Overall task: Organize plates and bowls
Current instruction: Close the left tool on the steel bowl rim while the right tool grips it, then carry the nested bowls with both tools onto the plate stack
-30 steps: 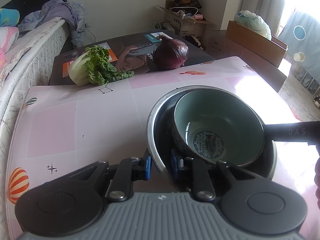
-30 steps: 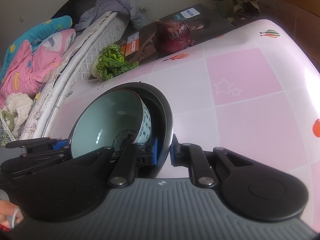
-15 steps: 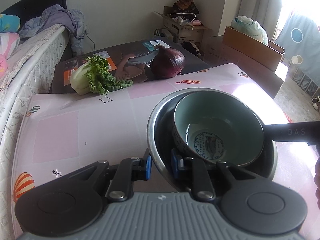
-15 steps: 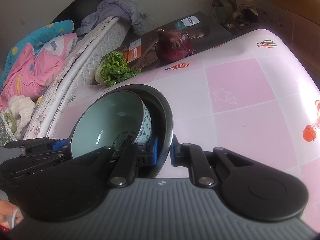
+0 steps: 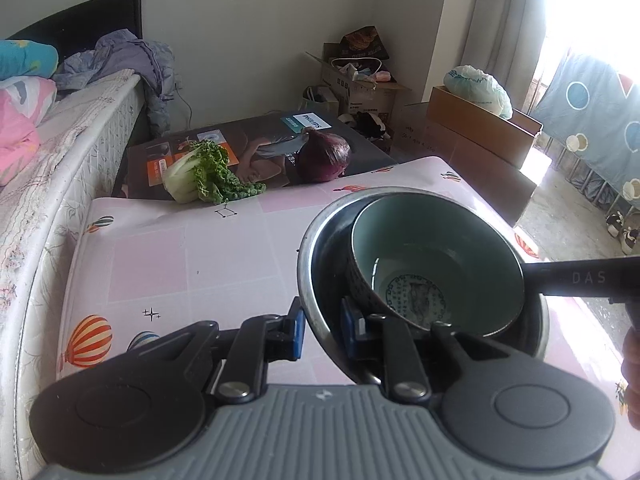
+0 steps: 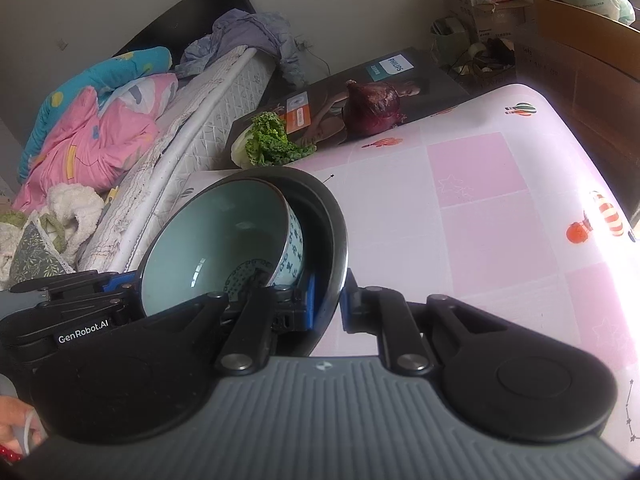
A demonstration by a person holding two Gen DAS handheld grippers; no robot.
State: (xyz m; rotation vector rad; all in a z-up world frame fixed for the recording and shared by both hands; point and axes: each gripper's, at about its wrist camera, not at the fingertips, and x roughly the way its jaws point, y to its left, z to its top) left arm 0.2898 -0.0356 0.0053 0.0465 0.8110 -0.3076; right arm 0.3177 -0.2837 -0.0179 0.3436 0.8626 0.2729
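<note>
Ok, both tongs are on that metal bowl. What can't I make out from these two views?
- Underside of the metal bowl and any gap to the table: hidden by the bowl in both views.
- Right tongs in the left wrist view: tips masked by the ceramic bowl.
- Left tongs in the right wrist view: tips behind the bowls.
- Ceramic bowl's base: hidden inside the metal bowl.

- Metal bowl (image 5: 316, 280) w/ ceramic bowl (image 5: 436, 248) inside, clamped by both grippers, now lifted higher off table (image 5: 180, 264) than 1 s ago.
- More tabletop visible below; far edge, cabbage (image 5: 204, 176) & onion (image 5: 324, 156) sit lower in both views.
</note>
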